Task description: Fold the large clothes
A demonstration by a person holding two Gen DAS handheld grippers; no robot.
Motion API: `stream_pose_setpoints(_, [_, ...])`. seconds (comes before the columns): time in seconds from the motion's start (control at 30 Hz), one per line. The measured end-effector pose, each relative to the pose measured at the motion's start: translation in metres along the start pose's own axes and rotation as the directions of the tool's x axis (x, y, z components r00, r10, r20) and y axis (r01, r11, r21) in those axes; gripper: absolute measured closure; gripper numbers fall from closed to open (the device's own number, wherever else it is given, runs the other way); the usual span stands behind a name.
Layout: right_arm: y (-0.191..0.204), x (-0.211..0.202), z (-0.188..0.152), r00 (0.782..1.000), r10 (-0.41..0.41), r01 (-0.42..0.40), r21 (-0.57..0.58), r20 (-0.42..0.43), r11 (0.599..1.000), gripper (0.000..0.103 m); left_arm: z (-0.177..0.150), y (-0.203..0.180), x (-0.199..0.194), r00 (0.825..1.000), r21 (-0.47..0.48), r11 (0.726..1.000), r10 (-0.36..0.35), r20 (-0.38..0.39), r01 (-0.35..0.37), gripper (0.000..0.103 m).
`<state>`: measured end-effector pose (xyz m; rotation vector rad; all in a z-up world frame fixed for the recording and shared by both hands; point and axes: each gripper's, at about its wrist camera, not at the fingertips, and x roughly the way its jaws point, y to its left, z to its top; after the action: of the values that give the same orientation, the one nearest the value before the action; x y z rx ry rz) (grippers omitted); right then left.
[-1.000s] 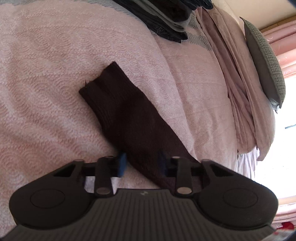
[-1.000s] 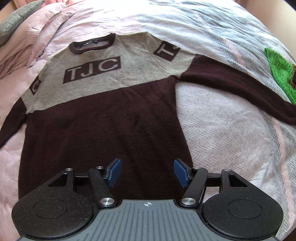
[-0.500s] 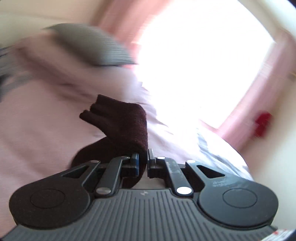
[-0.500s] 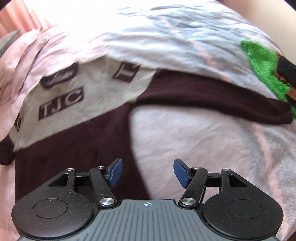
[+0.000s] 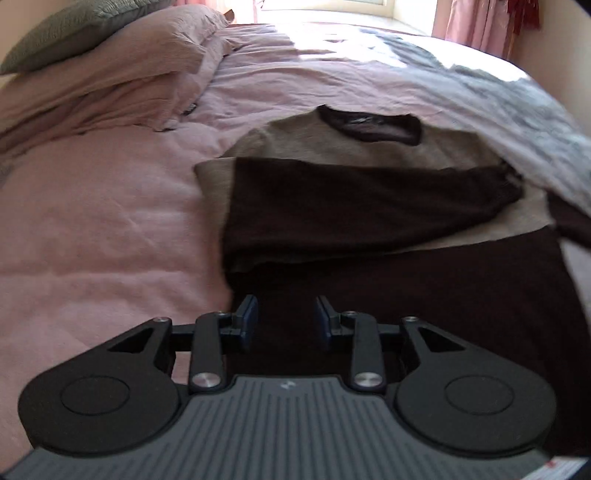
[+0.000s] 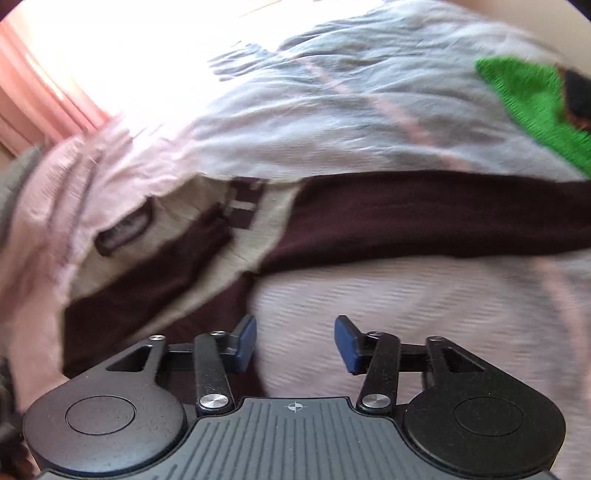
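A dark brown and grey sweater (image 5: 424,295) lies flat on the bed. One of its brown sleeves (image 5: 351,210) is folded across the grey chest, below the dark collar (image 5: 369,127). My left gripper (image 5: 284,323) hovers over the brown body near its left edge; its jaws are opening and nothing is between them. In the right wrist view the other sleeve (image 6: 443,218) stretches out to the right over the bedspread. My right gripper (image 6: 295,341) sits below that sleeve, just right of the sweater's body (image 6: 147,291). Its jaws are closing on nothing, with only bedspread under them.
The pink bedspread (image 5: 92,240) spreads left of the sweater. A grey pillow (image 5: 74,33) and pink pillows (image 5: 122,88) lie at the far left. A green garment (image 6: 535,107) lies at the upper right, past the outstretched sleeve. A pink curtain (image 6: 37,103) hangs by the bright window.
My left gripper shut on the sleeve end, swung it across the chest and let go. My right gripper slid right, off the sweater's body toward the outstretched sleeve, and its jaws narrowed.
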<state>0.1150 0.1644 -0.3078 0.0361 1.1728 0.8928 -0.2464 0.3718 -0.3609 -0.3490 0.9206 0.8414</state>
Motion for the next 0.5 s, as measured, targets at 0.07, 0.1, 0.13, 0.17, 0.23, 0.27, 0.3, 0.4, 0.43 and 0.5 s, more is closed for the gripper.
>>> stream_pose_setpoints(0.07, [0.007,0.021,0.007,0.997,0.078,-0.078,0.034,0.023,0.996,0.064,-0.002,0.010,0.011,0.996,0.077,0.993,0.087,0.010,-0.088,0.072])
stream_pose_setpoints(0.1, [0.010,0.032,0.011,0.994,0.107,-0.108,0.047,0.027,0.993,0.064,-0.002,0.012,0.016,0.994,0.110,0.988,0.107,0.016,-0.108,0.070])
stream_pose_setpoints(0.13, [0.013,0.043,0.015,0.992,0.121,-0.123,0.069,0.029,0.990,0.064,-0.001,0.014,0.023,0.992,0.142,0.982,0.121,0.019,-0.122,0.069])
stream_pose_setpoints(0.17, [0.014,0.057,0.018,0.990,0.139,-0.141,0.102,0.035,0.985,0.065,-0.001,0.015,0.027,0.991,0.168,0.977,0.130,0.022,-0.132,0.069])
stream_pose_setpoints(0.23, [0.014,0.079,0.026,0.984,0.171,-0.176,0.153,0.047,0.972,0.065,0.000,0.017,0.040,0.989,0.194,0.970,0.143,0.025,-0.145,0.069])
stream_pose_setpoints(0.27, [0.015,0.088,0.029,0.985,0.168,-0.173,0.166,0.041,0.971,0.065,0.000,0.019,0.042,0.989,0.198,0.969,0.144,0.031,-0.147,0.069])
stream_pose_setpoints(0.3, [0.016,0.101,0.033,0.986,0.164,-0.167,0.173,0.032,0.971,0.065,0.001,0.020,0.045,0.989,0.201,0.968,0.144,0.041,-0.149,0.069])
stream_pose_setpoints(0.4, [0.022,0.129,0.041,0.989,0.144,-0.145,0.166,0.018,0.975,0.065,0.006,0.019,0.052,0.986,0.231,0.959,0.150,0.070,-0.162,0.069])
stream_pose_setpoints(0.43, [0.024,0.135,0.041,0.990,0.136,-0.138,0.163,0.022,0.977,0.065,0.007,0.018,0.053,0.985,0.245,0.955,0.154,0.081,-0.169,0.069])
stream_pose_setpoints(0.5, [0.030,0.145,0.043,0.992,0.127,-0.130,0.149,0.028,0.980,0.067,0.009,0.015,0.057,0.985,0.277,0.946,0.147,0.096,-0.168,0.069])
